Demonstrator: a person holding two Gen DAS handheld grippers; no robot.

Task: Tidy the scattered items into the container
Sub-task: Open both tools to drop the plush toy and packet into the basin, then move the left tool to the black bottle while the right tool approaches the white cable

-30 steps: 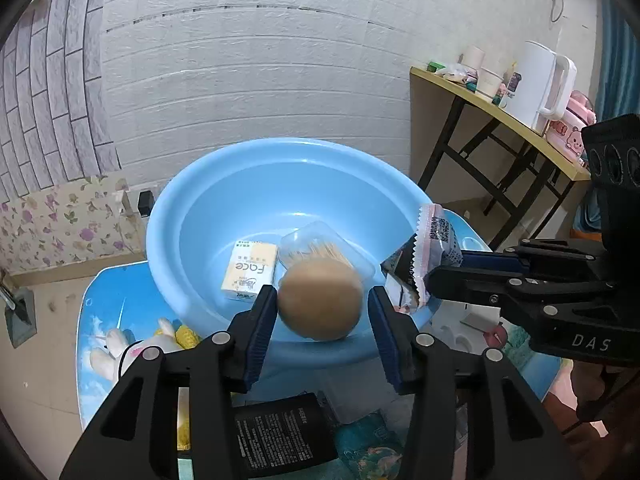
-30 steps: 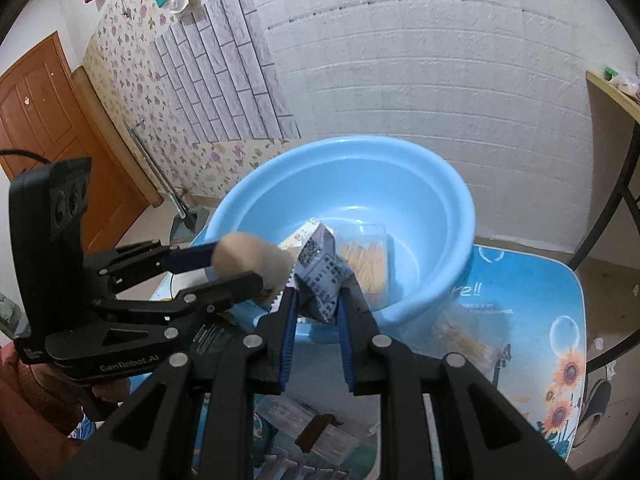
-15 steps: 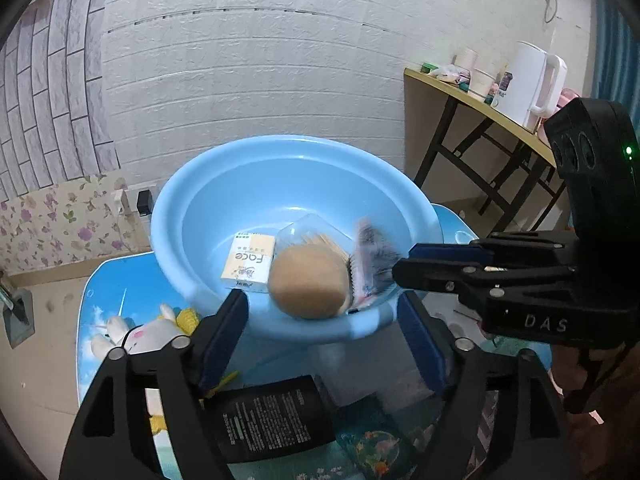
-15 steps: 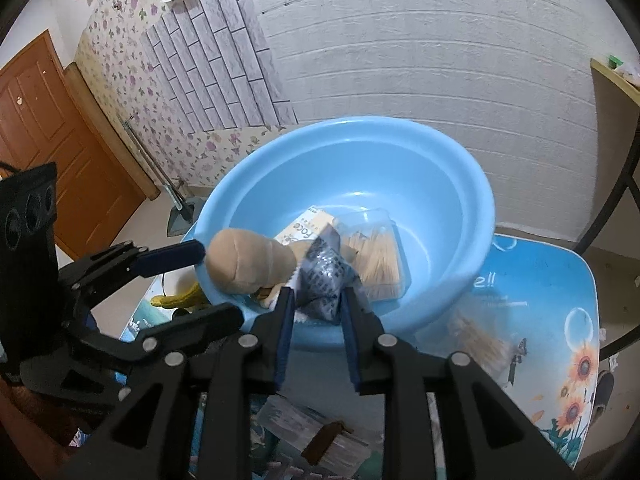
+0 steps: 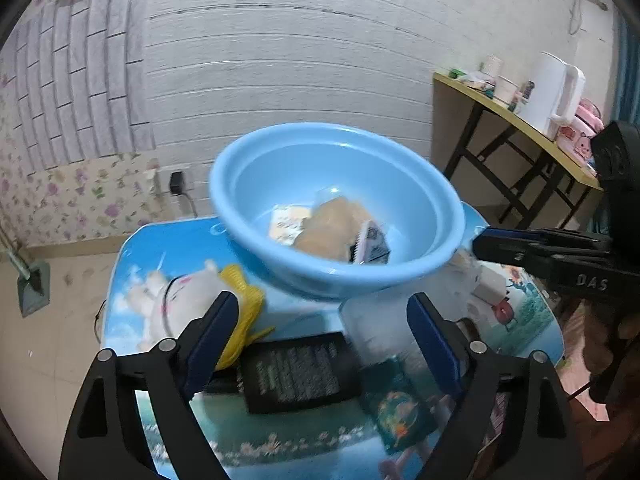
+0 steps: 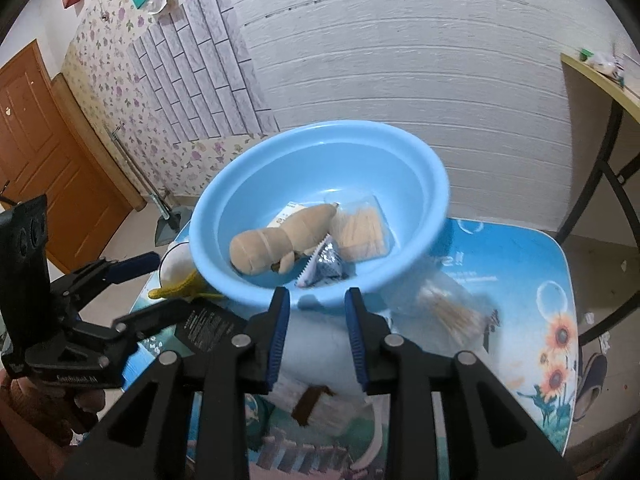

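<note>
- Step in hand: release just completed. The left gripper [image 5: 322, 330] stood wide open and empty; its jaws had just been opening, with nothing between them.
- The right gripper [image 6: 316, 322] had jaws a little apart and just opening, holding nothing.
- The tan plush toy [image 6: 280, 240] and the silver snack packet [image 6: 326, 264] lay inside the blue basin [image 6: 424, 168], beside a clear box of sticks [image 6: 362, 228].
- Compared with a second earlier, the toy had left the left jaws and the packet the right jaws; both grippers had drawn back from the rim.
- Judged next move: fetch an item off the table [image 6: 520, 264], such as the black packet [image 5: 296, 372] or the white plush rabbit [image 5: 180, 300].
</note>
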